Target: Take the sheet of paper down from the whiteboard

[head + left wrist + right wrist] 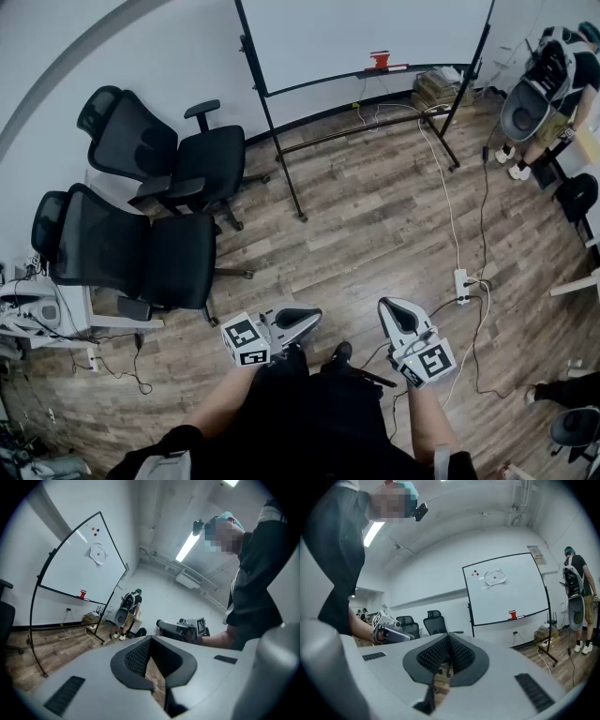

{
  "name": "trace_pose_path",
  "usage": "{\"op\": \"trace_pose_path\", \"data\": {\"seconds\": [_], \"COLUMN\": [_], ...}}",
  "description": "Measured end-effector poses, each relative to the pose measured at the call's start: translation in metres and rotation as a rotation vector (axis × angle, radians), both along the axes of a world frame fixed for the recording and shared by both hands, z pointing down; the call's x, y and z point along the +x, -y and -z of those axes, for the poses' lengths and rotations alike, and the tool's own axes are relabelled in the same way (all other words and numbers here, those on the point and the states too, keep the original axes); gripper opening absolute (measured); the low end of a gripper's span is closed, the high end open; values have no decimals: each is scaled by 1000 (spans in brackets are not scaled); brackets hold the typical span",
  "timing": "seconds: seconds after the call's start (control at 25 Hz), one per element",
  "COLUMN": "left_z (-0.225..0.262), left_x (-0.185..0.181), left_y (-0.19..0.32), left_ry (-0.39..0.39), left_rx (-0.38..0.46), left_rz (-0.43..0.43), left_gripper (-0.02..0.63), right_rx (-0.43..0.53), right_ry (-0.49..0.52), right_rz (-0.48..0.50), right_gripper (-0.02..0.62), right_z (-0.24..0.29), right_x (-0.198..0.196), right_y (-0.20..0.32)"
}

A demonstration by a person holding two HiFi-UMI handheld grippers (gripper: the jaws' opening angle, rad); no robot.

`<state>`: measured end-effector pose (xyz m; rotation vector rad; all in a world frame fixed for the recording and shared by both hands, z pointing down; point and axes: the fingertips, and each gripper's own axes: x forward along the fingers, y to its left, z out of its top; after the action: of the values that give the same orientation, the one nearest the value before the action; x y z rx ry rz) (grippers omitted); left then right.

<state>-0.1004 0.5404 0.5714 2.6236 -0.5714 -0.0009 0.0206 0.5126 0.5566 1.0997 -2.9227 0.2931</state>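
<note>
The sheet of paper [495, 577] hangs crumpled near the top of the whiteboard [506, 590], beside small magnets [476, 573]. In the left gripper view the paper [98, 554] shows on the same whiteboard [70, 569] far off to the left. The head view cuts off the whiteboard [366, 37] above its tray, so the paper is hidden there. My left gripper [314, 317] and right gripper [386, 305] are held low in front of my body, well short of the board. Both are shut with nothing between their jaws.
Two black office chairs [178, 159] [131, 253] stand left of the board's stand [291, 187]. A red eraser [380, 61] sits on the board tray. A white cable and power strip [461, 286] lie on the wood floor. Another person [548, 89] stands at the far right.
</note>
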Motion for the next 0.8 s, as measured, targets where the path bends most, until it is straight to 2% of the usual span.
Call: {"op": "trace_pose_path", "data": {"seconds": [0.12,0.24,0.44,0.56,0.68,0.8], "left_z": [-3,-2,24,31,23,31], "left_x": [0,-2,4,-6,-19,-38], "left_y": [2,3,9,2,4,3], "left_ry": [56,21,-17,-14,-8,-15], "left_rx": [26,27,101,133,124,132], "left_rz": [26,24,-37,-71,-96,-121], "left_gripper": [11,11,11,11,11,11], "right_rx": [-2,-30,-39,-21,16,-31], "right_ry": [-16,-32,-91,-129,-95,-105], "right_rz": [28,46,63,50,47,1], "right_gripper": [20,21,21,21,21,21], "right_z": [-4,-10,0,6,15,6], "right_x": [-2,-18,-35,-38,-51,-66], "right_y": [6,-2,-16,-19,-20,-24]}}
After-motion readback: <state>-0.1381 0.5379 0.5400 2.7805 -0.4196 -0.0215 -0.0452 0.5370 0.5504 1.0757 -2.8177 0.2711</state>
